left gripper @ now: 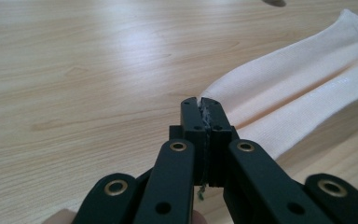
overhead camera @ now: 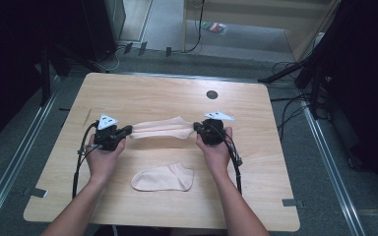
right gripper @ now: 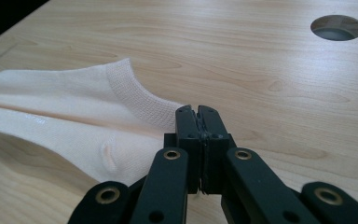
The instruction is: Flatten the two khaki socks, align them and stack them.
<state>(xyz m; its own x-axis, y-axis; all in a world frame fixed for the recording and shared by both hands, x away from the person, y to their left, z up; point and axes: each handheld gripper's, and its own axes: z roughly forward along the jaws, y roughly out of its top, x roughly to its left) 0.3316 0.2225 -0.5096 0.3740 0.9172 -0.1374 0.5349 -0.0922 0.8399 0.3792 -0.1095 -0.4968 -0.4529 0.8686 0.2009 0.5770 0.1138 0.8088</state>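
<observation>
A pale peach sock (overhead camera: 160,128) is stretched between both grippers just above the wooden table (overhead camera: 142,93). My left gripper (overhead camera: 128,131) is shut on the sock's toe end (left gripper: 261,93); its jaws (left gripper: 204,109) pinch the fabric edge. My right gripper (overhead camera: 197,129) is shut on the sock's cuff end (right gripper: 135,93), with its jaws (right gripper: 199,116) closed over the ribbed opening. A second peach sock (overhead camera: 163,178) lies flat on the table nearer the person, between the two forearms.
A round cable hole (overhead camera: 212,94) sits in the table behind the right gripper, seen too as the cable hole (right gripper: 337,27). Cables trail from both grippers along the forearms. Dark stands and cords crowd the floor beyond the table's edges.
</observation>
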